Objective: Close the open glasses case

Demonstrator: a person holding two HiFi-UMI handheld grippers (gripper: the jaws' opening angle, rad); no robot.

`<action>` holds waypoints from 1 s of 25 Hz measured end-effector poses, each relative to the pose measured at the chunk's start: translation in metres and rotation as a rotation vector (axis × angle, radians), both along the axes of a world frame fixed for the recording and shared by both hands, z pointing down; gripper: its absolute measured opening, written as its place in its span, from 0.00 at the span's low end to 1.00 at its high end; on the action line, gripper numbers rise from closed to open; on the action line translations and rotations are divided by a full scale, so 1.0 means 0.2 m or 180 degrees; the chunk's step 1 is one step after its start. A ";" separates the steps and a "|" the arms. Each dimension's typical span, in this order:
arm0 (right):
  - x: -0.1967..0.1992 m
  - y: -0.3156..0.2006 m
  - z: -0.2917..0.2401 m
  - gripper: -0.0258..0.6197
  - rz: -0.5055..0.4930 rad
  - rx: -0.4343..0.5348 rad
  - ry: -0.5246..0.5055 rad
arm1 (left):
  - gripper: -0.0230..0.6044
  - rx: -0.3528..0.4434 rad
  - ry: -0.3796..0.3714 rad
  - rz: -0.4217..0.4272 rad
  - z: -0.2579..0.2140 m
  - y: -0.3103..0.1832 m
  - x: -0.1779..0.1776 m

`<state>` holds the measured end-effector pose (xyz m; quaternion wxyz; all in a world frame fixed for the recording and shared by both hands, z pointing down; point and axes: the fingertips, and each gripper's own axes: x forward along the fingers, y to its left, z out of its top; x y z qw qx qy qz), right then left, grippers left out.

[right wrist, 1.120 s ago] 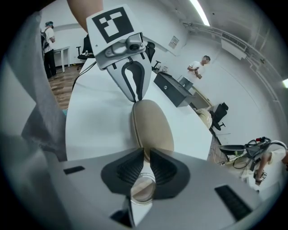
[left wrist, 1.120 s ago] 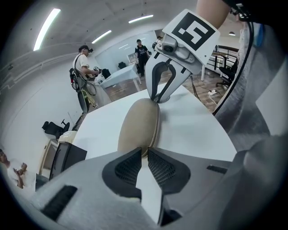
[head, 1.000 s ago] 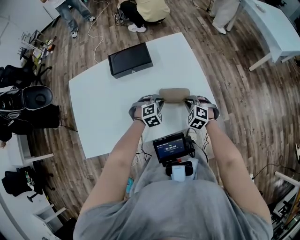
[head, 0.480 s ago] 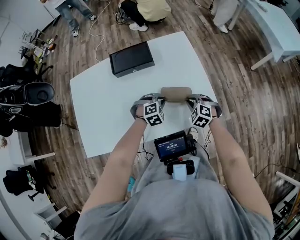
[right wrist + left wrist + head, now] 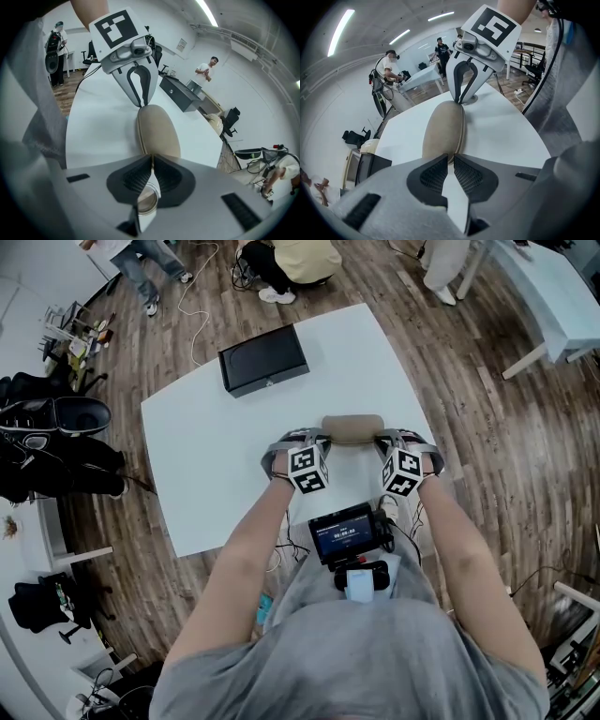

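A tan glasses case (image 5: 352,428) lies with its lid down on the white table (image 5: 206,456), between my two grippers. My left gripper (image 5: 322,439) is at its left end and my right gripper (image 5: 380,439) at its right end, both shut with their tips against the case. In the left gripper view the case (image 5: 443,131) runs from my left gripper (image 5: 451,157) to the right gripper (image 5: 460,99) at its far end. In the right gripper view the case (image 5: 158,129) stretches from my right gripper (image 5: 152,158) to the left gripper (image 5: 142,104).
A black box (image 5: 263,359) sits at the table's far side. A small screen device (image 5: 345,533) hangs at the person's chest. Chairs and bags (image 5: 56,442) stand left of the table, another white table (image 5: 548,296) is at the far right, and people are at the far edge.
Both grippers and the case keep their places; only the head view has shifted slightly.
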<state>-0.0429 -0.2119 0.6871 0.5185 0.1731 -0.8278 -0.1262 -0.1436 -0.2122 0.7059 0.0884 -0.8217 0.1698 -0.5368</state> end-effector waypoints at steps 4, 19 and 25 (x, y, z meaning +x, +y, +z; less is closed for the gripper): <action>0.00 0.00 0.00 0.10 0.0018 0.0005 0.0005 | 0.11 -0.0015 -0.0003 -0.0010 0.00 0.00 0.00; -0.01 0.00 0.01 0.10 -0.0023 0.0035 0.0057 | 0.11 -0.0020 -0.0021 -0.0005 0.01 0.00 -0.01; 0.00 -0.01 0.00 0.10 -0.0030 0.0036 0.0065 | 0.11 -0.0022 -0.0043 0.0006 0.00 0.00 0.00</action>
